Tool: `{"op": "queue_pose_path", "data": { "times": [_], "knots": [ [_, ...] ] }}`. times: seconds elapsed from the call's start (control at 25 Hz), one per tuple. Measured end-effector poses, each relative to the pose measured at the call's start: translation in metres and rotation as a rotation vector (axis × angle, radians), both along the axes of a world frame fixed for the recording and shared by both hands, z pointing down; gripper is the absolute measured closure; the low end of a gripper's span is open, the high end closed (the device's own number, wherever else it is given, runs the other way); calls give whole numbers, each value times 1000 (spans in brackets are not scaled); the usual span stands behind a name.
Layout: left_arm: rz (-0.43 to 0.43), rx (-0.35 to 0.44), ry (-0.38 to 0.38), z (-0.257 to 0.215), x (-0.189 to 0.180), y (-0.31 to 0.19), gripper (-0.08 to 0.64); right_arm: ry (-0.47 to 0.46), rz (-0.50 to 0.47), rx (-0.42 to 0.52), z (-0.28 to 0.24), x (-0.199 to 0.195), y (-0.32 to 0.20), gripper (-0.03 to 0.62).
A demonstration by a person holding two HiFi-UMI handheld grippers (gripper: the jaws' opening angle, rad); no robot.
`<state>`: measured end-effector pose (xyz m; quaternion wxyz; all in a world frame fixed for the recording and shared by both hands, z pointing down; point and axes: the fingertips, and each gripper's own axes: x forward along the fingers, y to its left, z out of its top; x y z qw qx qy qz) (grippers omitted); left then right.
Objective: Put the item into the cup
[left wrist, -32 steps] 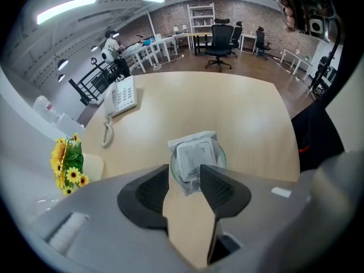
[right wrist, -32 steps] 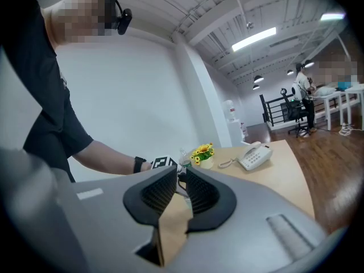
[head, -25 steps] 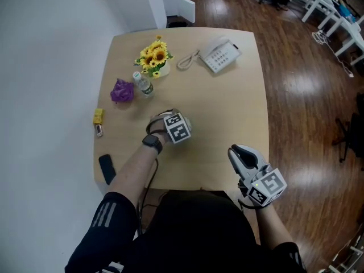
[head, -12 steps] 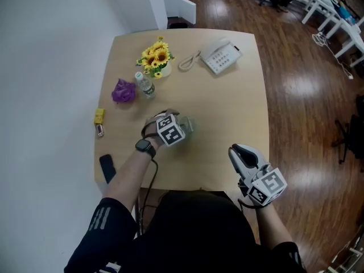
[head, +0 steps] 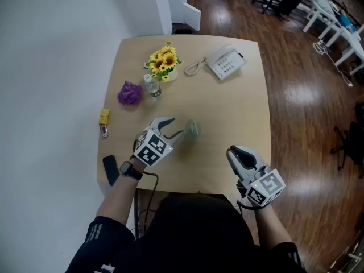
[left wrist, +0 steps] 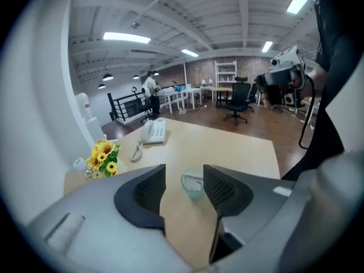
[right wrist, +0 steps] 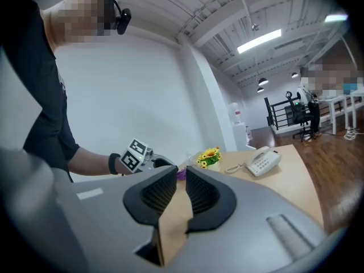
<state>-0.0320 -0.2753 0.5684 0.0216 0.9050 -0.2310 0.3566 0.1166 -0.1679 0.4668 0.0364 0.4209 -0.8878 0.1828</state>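
Left gripper [head: 173,128] stands wide open and empty, cup [head: 193,128] just ahead of its jaws. Right gripper [right wrist: 181,176] is barely apart, empty. Cup looks light, thin and easily tipped: grip gently mid-wall.

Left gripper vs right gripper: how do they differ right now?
The left gripper has jaws wide apart, having just been opening; the right gripper shows only a slim gap between its jaws. The left gripper hangs over the table near the cup; the right gripper is by the table's near right corner. Both have nothing between the jaws.
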Motion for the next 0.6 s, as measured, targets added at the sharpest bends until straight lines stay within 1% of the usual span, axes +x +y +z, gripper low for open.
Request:
{"op": "queue_pose_path", "data": {
  "times": [0.08, 0.12, 0.2, 0.28, 0.52, 0.6],
  "knots": [
    [-28, 9, 83, -18, -10, 12, 358, 1, 0, 7, -3, -6, 1, 532],
    [-32, 18, 107, -25, -15, 18, 359, 2, 1, 11, -4, -9, 1, 532],
    [-19, 47, 121, -32, -24, 34, 359, 1, 5, 15, -5, -16, 3, 532],
    [0, 58, 126, -34, -33, 53, 359, 0, 8, 18, -6, -23, 6, 532],
    [15, 30, 185, -41, -47, 109, 359, 1, -10, 40, -17, -42, 28, 532],
    [-6, 34, 209, -47, -48, 129, 359, -2, -27, 48, -23, -43, 43, 532]
  ]
}}
